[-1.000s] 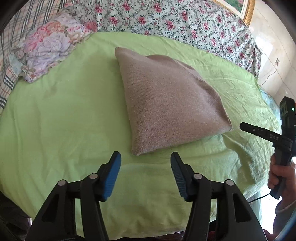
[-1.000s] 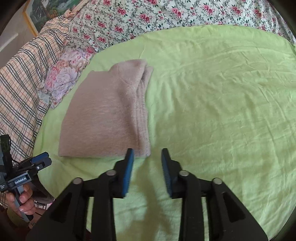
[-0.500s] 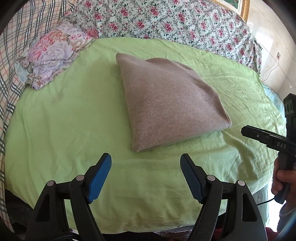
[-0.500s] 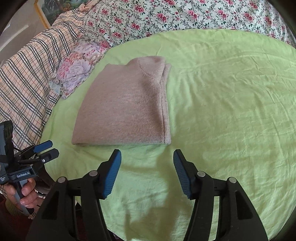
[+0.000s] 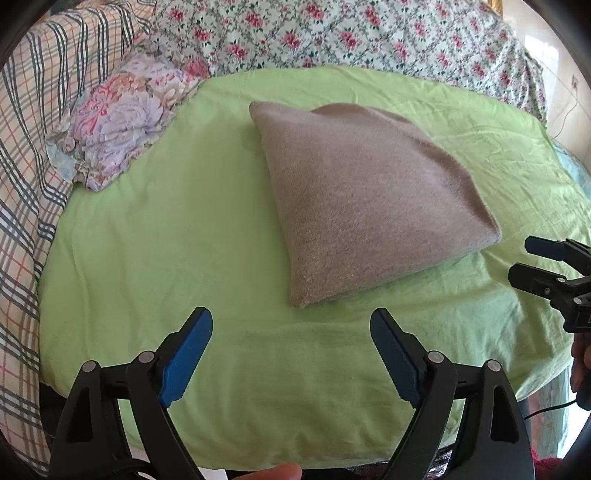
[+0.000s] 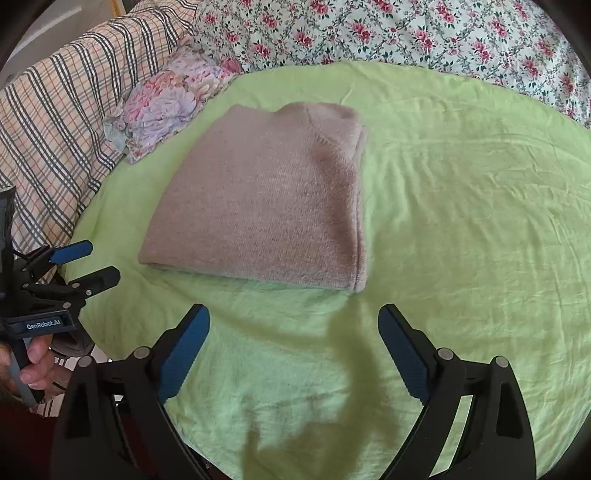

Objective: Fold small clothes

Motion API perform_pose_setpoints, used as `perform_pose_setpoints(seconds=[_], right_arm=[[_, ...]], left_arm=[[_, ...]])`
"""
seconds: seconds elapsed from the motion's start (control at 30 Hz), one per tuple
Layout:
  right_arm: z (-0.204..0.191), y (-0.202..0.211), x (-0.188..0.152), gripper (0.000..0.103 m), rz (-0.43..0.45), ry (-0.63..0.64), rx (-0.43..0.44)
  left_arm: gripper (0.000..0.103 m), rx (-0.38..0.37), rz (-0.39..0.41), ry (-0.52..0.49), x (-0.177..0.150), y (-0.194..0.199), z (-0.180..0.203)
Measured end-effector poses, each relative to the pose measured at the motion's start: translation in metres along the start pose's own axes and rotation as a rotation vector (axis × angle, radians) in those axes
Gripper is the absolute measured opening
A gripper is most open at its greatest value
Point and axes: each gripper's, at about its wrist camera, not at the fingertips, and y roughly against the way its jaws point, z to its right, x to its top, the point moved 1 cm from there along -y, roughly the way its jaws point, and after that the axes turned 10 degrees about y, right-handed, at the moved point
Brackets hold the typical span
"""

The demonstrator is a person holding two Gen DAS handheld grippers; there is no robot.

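A folded tan knit sweater (image 5: 365, 199) lies flat on the green sheet (image 5: 166, 229); it also shows in the right wrist view (image 6: 269, 206). My left gripper (image 5: 291, 332) is open and empty, held back from the sweater's near corner. My right gripper (image 6: 293, 328) is open and empty, just short of the sweater's near edge. Each gripper shows in the other's view: the right one at the right edge (image 5: 524, 258), the left one at the left edge (image 6: 92, 262), both open.
A folded floral cloth (image 5: 122, 122) lies at the sheet's far left (image 6: 170, 99). A plaid blanket (image 6: 55, 122) covers the left side and a rose-print bedspread (image 5: 351, 33) the back. The bed's edge runs below the grippers.
Both grippers have opened wider and pulled back from the sweater toward the bed's near edge. The sweater has not moved.
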Motion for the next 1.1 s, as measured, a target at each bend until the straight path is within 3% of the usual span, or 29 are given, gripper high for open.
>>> perform_pose_setpoints(seconds=[0.2,1.1], right_arm=[[-0.003,-0.010,0.013,0.093,-0.009,0.024,0.006],[0.013,-0.029,0.066,0.095,0.014,0.017,0.008]], left_arm=[[0.088,0.023,-0.028,-0.001,0.012,-0.017,0.003],[0.095,0.036,0.040,-0.019,0.061,-0.024,0.026]])
